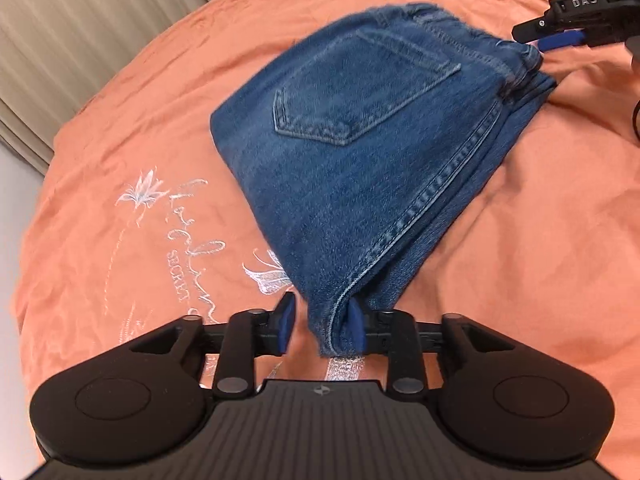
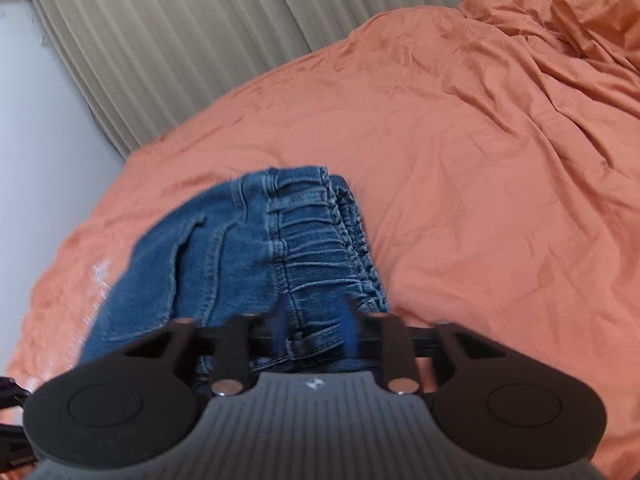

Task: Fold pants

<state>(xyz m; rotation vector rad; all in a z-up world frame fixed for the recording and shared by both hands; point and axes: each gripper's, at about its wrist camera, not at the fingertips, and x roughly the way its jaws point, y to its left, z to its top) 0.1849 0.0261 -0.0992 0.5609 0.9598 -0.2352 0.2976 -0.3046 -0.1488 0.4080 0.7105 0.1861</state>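
Observation:
Blue denim pants (image 1: 368, 152) lie folded into a compact bundle on the orange bed cover (image 1: 140, 128), back pocket up. My left gripper (image 1: 322, 320) is open at the bundle's near corner, whose folded edge sits between the blue pads without being pinched. The right gripper (image 1: 560, 36) shows at the far waistband end in the left wrist view. In the right wrist view the pants (image 2: 240, 248) lie right in front of the right gripper (image 2: 314, 326), whose blurred blue pads stand apart on either side of the elastic waistband.
The orange cover (image 2: 480, 160) is rumpled and heaped at the far right. Beige pleated curtains (image 2: 180, 32) and a white wall (image 2: 40, 140) lie beyond the bed's edge. White embroidery (image 1: 180, 220) marks the cover left of the pants.

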